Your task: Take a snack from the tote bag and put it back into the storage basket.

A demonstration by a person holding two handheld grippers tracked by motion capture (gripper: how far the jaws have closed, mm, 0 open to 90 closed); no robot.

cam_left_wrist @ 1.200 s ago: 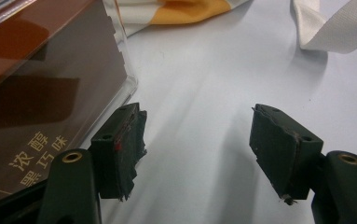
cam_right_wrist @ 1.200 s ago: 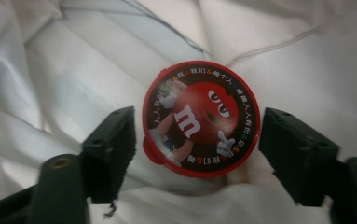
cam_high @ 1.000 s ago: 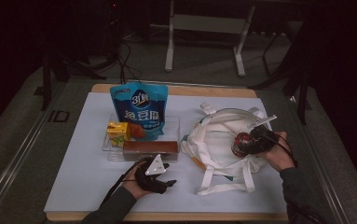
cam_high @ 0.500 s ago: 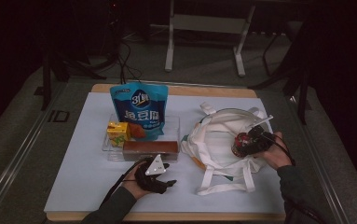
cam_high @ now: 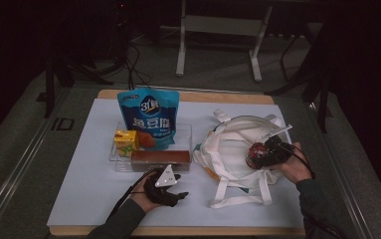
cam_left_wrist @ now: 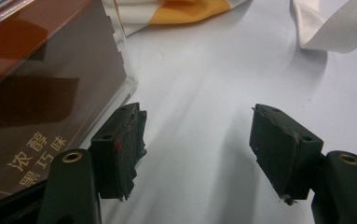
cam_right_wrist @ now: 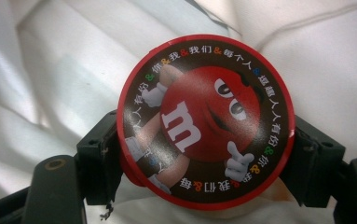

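The right gripper has its jaws pinching one round red M&M's candy tub across its width, one pad on each side of the lid's rim, so the tub sits square between the jaws with its printed lid facing back at the gripper and its length running away from them. Directly beyond and below the jaws is the white tote bag, its cloth spread all around the tub, so from here the bag's mouth looks to be the place the tub is headed; the right hand is plainly the nearer one for that. The left gripper rests low on the bench with its jaws spread wide and nothing between them, just bare white surface. Just off its one jaw lies a long brown chocolate box, long side toward that jaw, close beside it but whether touching I cannot tell. That box sits in one clear tray, along with one blue snack pouch standing upright and one small yellow drink carton. So: one tub, one bag, one tray, three items waiting in it.
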